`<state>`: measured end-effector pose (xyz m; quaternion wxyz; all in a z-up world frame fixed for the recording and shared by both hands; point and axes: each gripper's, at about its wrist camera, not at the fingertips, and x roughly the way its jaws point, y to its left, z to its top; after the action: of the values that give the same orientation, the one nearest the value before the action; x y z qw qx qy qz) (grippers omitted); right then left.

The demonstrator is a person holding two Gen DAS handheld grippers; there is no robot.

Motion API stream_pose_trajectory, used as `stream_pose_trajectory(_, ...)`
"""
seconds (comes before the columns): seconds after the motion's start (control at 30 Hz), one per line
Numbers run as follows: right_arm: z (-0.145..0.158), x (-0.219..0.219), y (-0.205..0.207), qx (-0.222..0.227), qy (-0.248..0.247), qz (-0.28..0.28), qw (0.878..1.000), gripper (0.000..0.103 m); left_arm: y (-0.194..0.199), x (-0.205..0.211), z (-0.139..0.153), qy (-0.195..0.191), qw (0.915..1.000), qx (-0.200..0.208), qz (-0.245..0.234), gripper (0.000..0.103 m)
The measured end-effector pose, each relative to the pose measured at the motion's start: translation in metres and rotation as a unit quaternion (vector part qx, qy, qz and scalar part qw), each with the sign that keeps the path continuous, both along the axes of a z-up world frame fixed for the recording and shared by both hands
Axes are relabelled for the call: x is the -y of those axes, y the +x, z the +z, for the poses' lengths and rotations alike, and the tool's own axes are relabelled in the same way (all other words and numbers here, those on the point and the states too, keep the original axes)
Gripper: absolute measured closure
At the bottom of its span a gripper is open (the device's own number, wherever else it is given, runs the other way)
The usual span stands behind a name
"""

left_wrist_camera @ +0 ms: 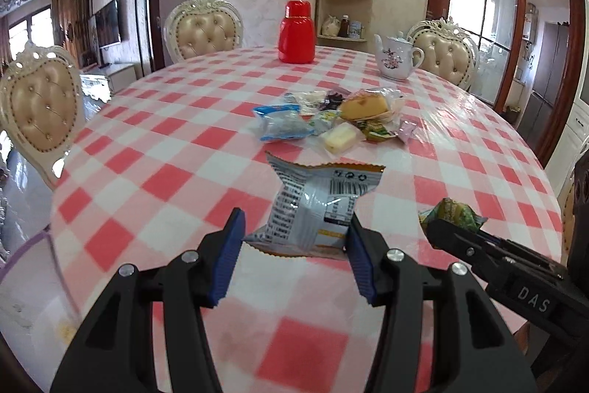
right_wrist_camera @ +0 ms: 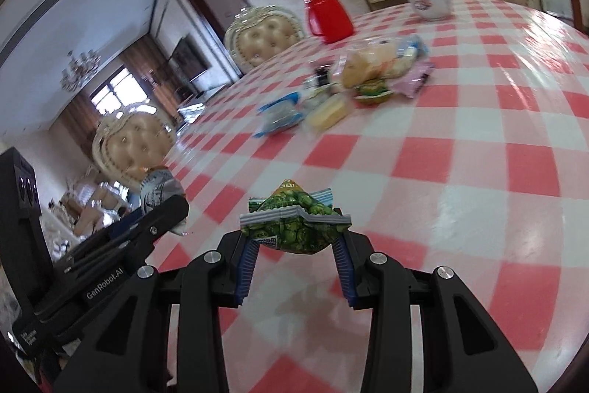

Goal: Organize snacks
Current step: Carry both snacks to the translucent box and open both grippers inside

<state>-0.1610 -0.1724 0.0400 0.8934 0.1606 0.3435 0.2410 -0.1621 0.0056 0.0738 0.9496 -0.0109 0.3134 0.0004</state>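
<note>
The left gripper [left_wrist_camera: 294, 238] pinches a shiny silver crinkly snack packet [left_wrist_camera: 313, 205] with a barcode, low in the middle of the left view. The right gripper [right_wrist_camera: 294, 245] squeezes a small green crumpled snack bag [right_wrist_camera: 296, 223], low in the middle of its view. Both packets are off the glossy pink-and-white checked tablecloth [left_wrist_camera: 165, 150]. A heap of wrapped snacks [left_wrist_camera: 331, 116] lies higher up, near the middle.

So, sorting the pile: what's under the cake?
The cake rests on other wrappers, a green packet at its near edge. What lies directly beneath is hidden.
</note>
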Motion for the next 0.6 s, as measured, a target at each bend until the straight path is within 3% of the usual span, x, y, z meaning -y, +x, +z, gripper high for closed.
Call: stream_pose_trajectory(0.6, 0.022, -0.104, -0.047, 0.041, -0.051, 0.123, 0.99, 0.065, -0.063, -0.097, 0.008, 0.009, 0.9991, -0.009, 0.04, 0.049)
